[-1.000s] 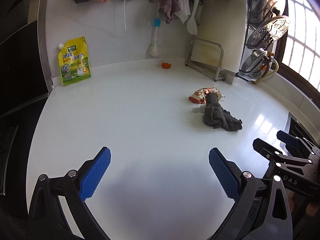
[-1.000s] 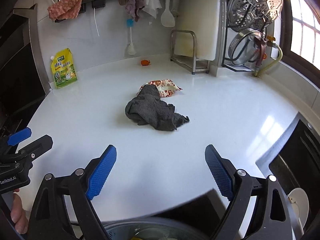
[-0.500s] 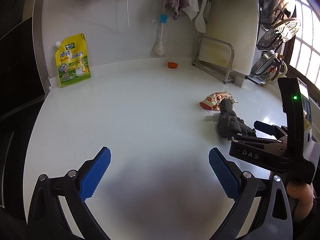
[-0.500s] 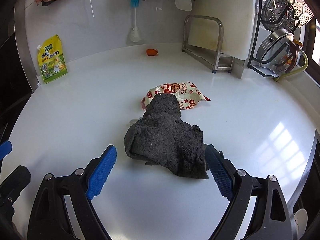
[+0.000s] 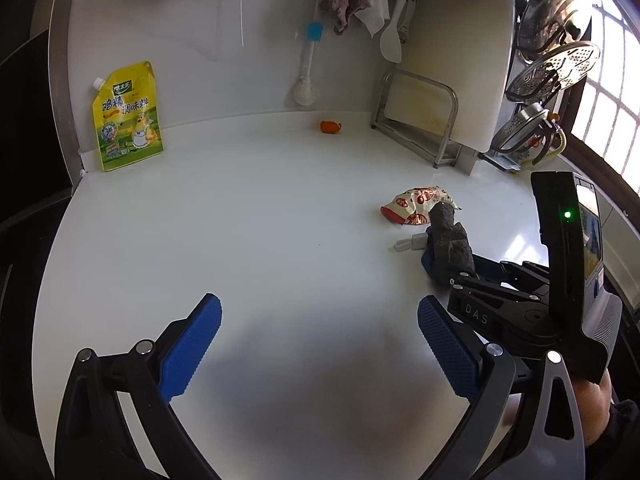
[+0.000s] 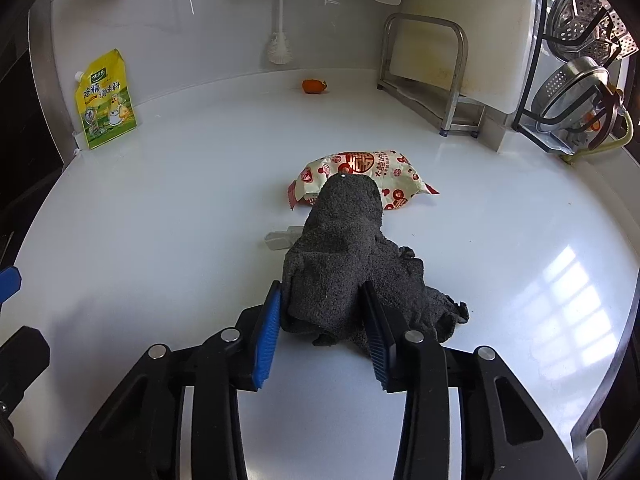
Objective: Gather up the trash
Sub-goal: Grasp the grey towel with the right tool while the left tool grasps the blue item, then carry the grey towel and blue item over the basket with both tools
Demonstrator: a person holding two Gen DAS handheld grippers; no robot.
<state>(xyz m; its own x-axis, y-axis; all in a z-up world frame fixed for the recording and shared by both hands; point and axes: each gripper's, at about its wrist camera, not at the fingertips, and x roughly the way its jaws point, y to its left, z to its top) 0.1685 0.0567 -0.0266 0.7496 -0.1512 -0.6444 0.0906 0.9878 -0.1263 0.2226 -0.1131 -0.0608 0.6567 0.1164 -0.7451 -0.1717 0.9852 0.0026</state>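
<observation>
grey rag at frame centre, soft and floppy, clamped mid-fold by right claw; left claw apart

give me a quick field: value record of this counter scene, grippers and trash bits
left gripper: open, over bare counter
right gripper: shut on grey cloth
snack wrapper: red and white, partly under the cloth's far end
white plastic piece: at the cloth's left edge
orange scrap: near the back wall
yellow pouch: leaning on the wall, left
counter: white
</observation>
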